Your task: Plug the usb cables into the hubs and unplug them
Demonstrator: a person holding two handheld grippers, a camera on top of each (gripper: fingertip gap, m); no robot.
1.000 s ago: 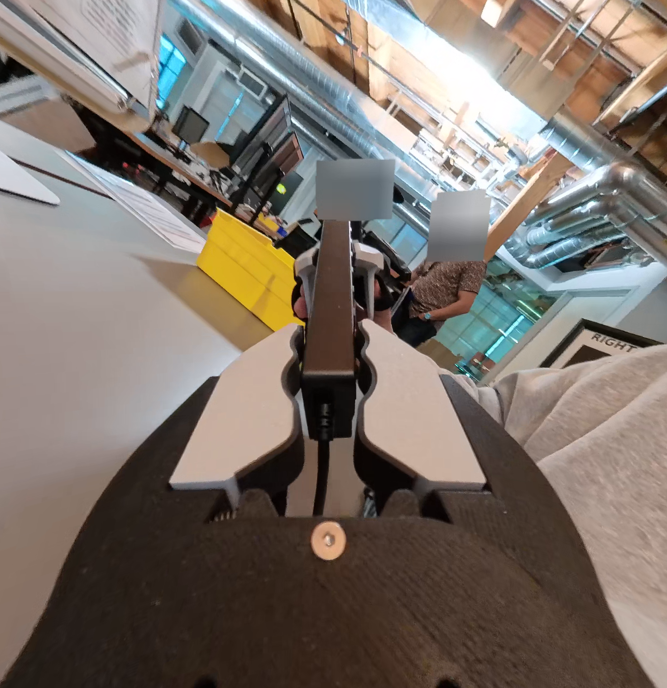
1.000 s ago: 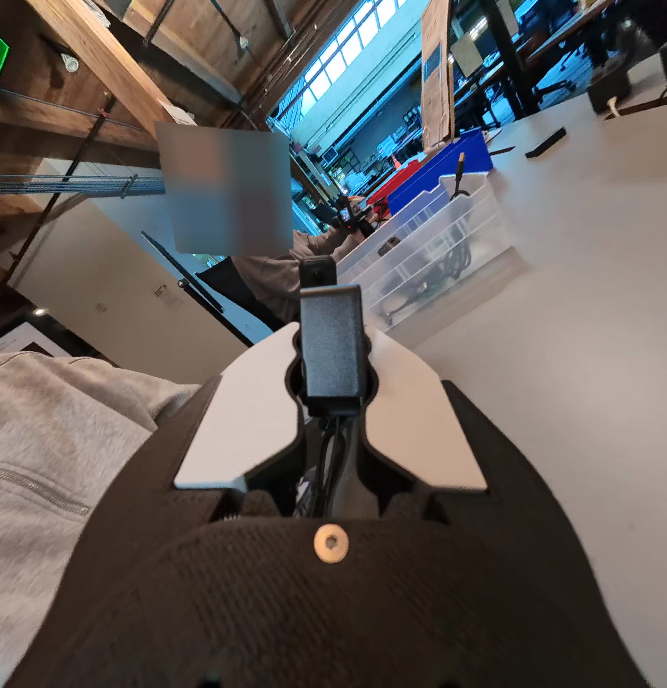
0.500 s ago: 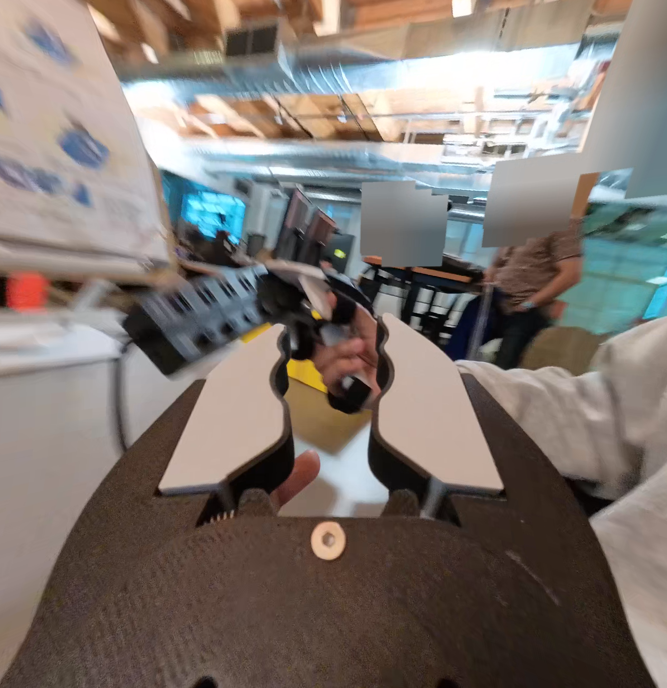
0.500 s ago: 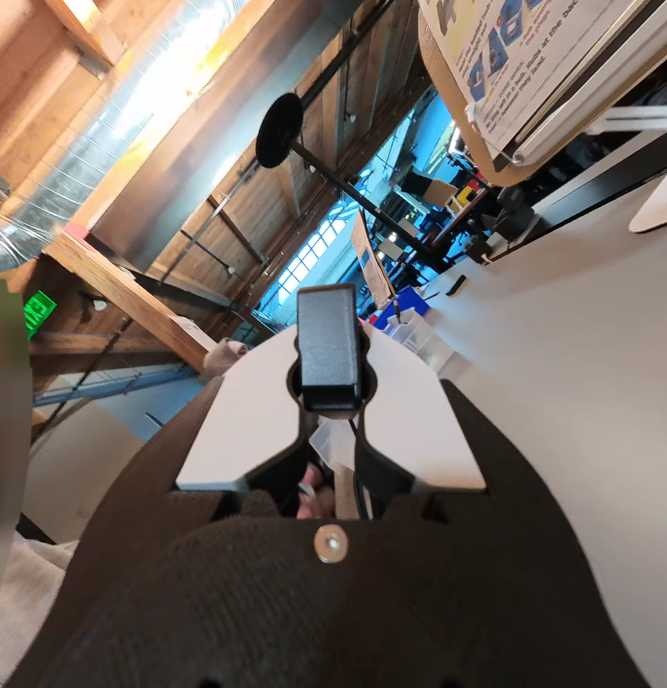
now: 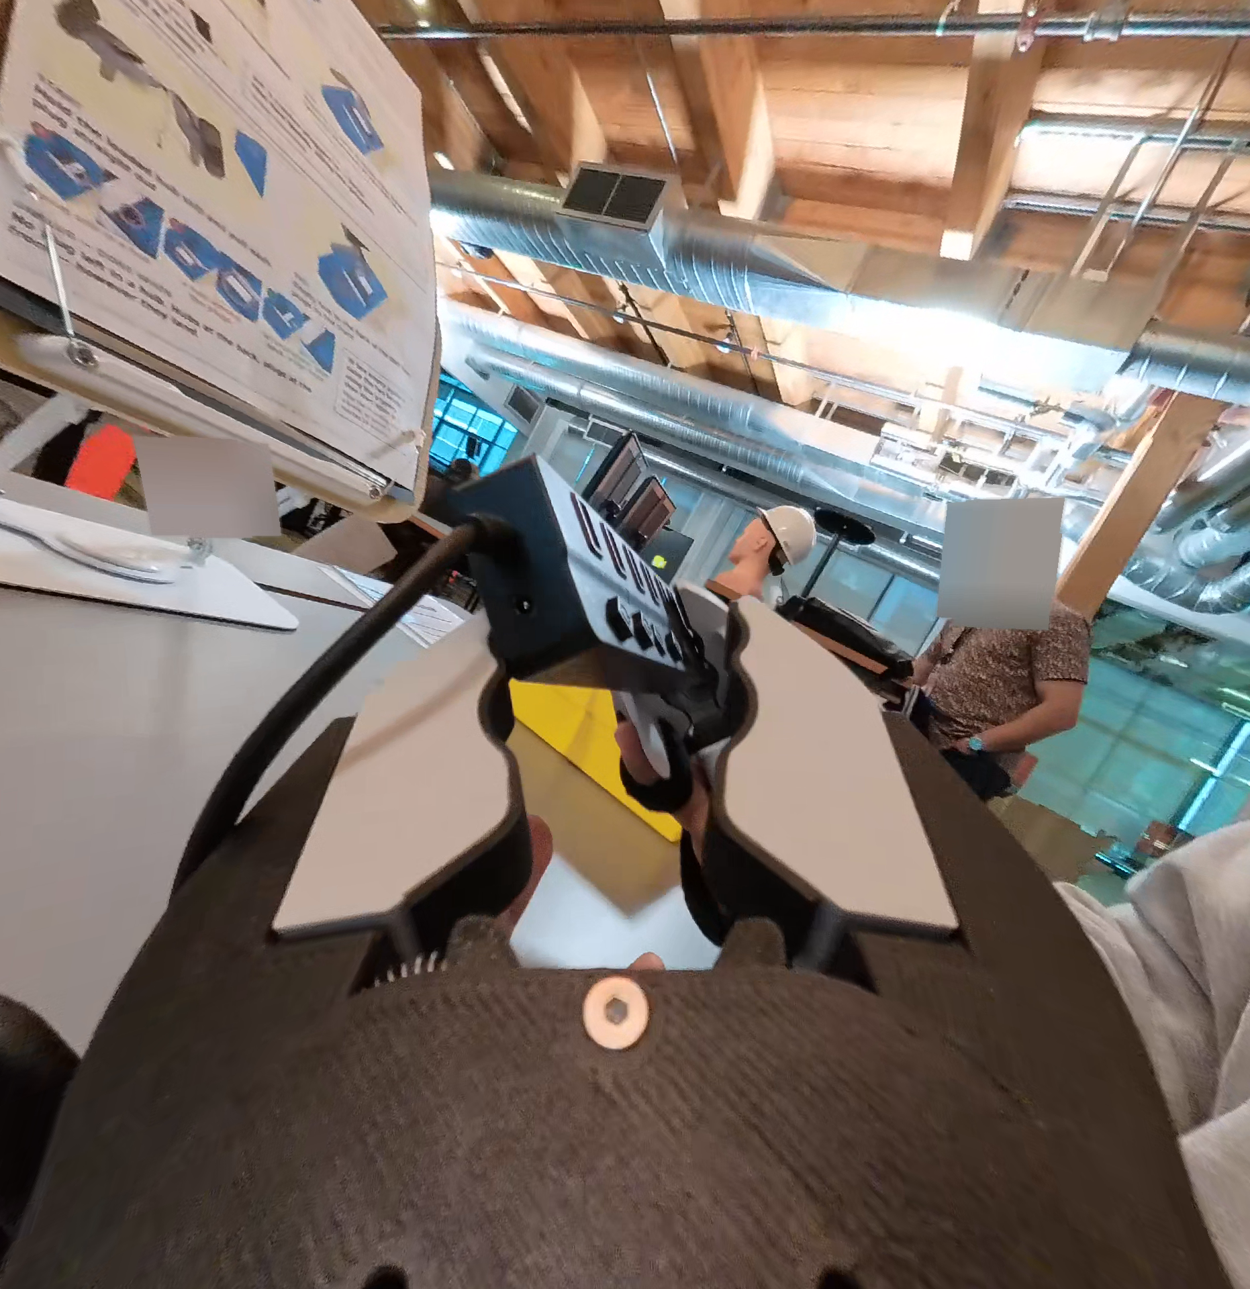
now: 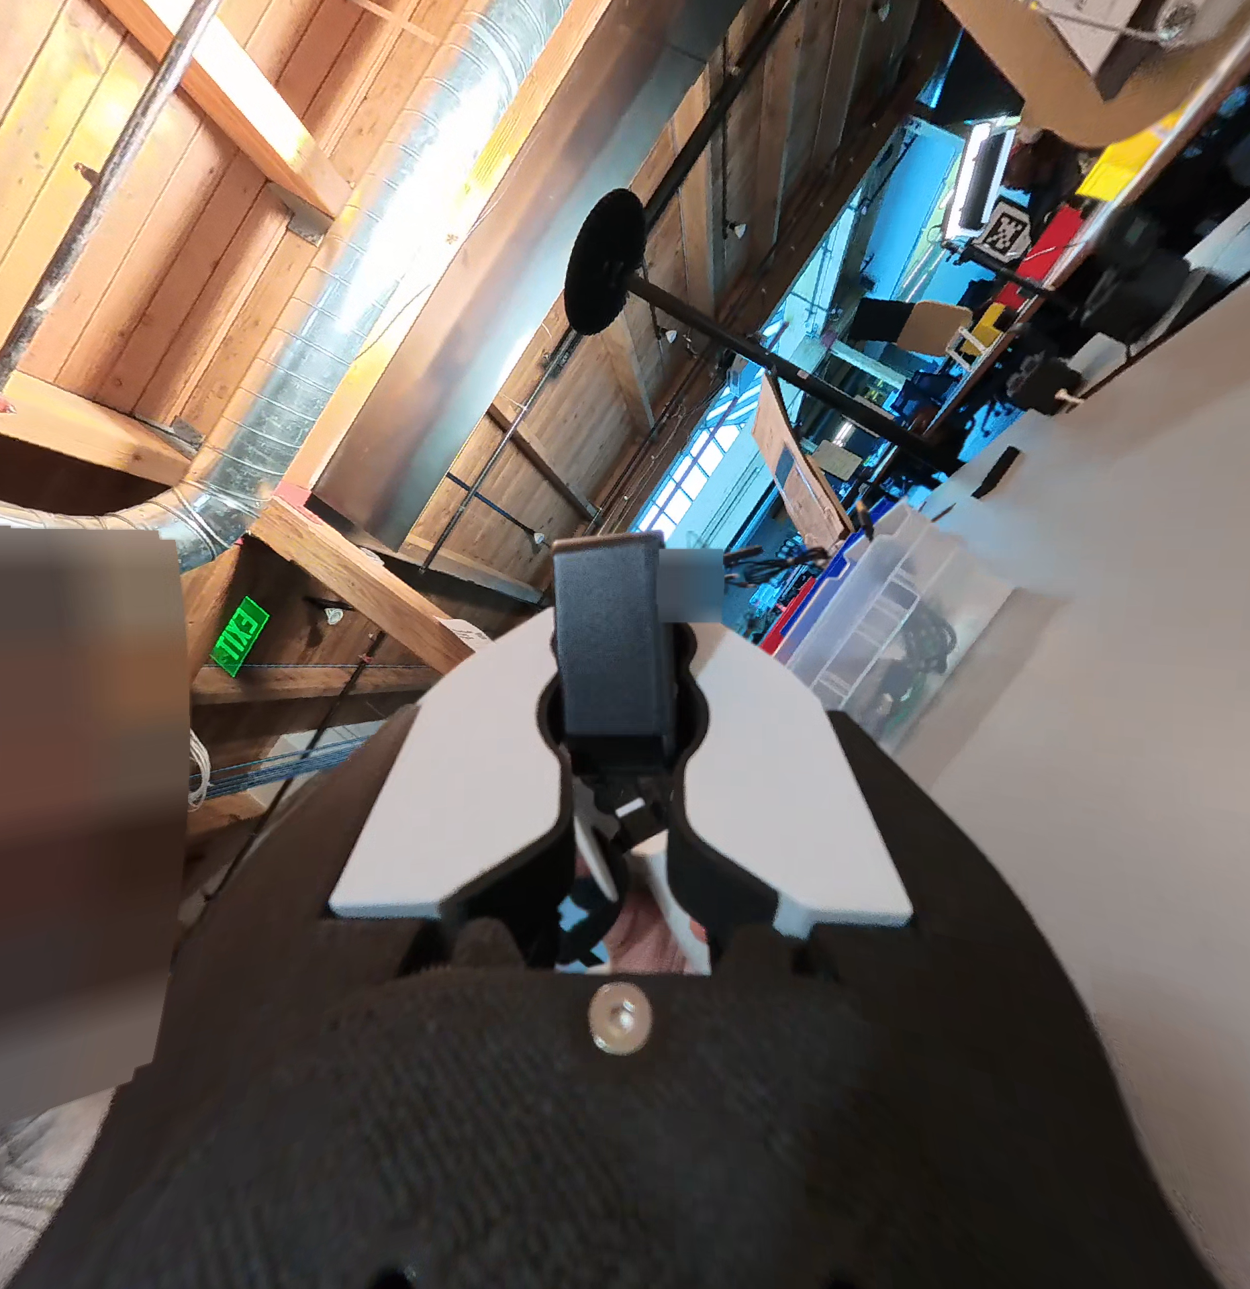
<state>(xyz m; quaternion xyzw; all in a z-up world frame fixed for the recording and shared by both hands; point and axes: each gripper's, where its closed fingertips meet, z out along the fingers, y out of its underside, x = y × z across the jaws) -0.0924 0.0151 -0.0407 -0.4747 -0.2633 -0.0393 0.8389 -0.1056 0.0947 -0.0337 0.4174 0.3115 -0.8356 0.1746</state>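
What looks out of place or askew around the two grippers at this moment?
The USB hub hangs tilted in the air, not on the white table. Only the right gripper clamps it, at one end, and its thick black cable droops from the other end. The left gripper is open and empty.

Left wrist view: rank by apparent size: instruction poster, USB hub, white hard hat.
1. Instruction poster, largest.
2. USB hub, though nearness to the camera inflates it.
3. White hard hat, smallest, but far off.
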